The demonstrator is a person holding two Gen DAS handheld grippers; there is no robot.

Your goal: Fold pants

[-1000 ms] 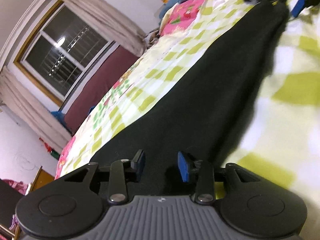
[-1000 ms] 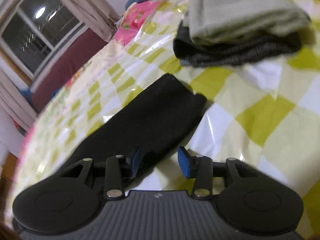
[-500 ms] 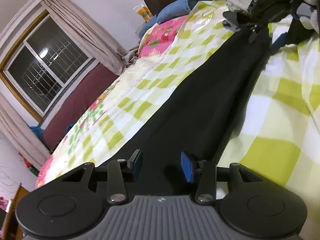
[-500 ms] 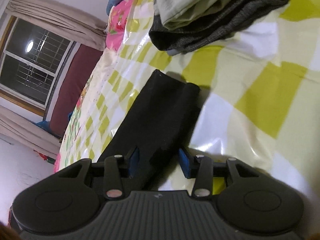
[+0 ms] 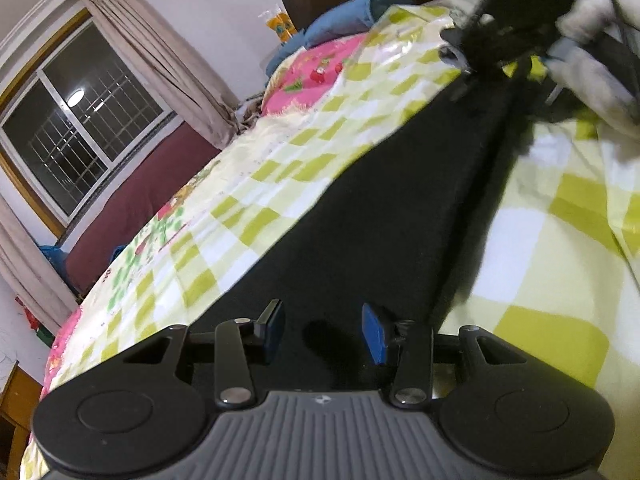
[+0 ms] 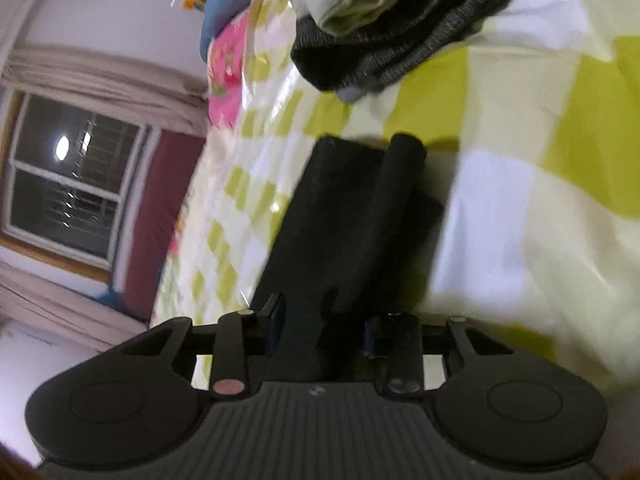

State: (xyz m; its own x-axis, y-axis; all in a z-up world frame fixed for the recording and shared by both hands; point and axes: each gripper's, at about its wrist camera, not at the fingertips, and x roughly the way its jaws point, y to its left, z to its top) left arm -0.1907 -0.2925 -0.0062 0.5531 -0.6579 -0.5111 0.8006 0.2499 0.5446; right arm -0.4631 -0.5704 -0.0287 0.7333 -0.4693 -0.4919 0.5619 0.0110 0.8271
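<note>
Black pants (image 5: 384, 216) lie stretched lengthwise on the green-and-white checked bedspread (image 5: 560, 264). My left gripper (image 5: 323, 330) is open, its blue pads (image 5: 372, 334) straddling one end of the pants, with fabric between the jaws. In the right wrist view the other end of the pants (image 6: 352, 216) shows a raised fold along its right edge. My right gripper (image 6: 320, 326) is open with that fabric between its jaws. The right gripper also shows far off in the left wrist view (image 5: 504, 36), blurred.
A stack of folded clothes (image 6: 400, 12), grey over dark, lies just past the pants' end. Pink and blue pillows (image 5: 320, 64) sit at the headboard. A window (image 5: 84, 128) with curtains is on the left wall.
Both grippers have dropped lower onto the pants' ends. The right gripper moved forward over the cuff, and the fabric's right edge has bunched into a raised fold.
</note>
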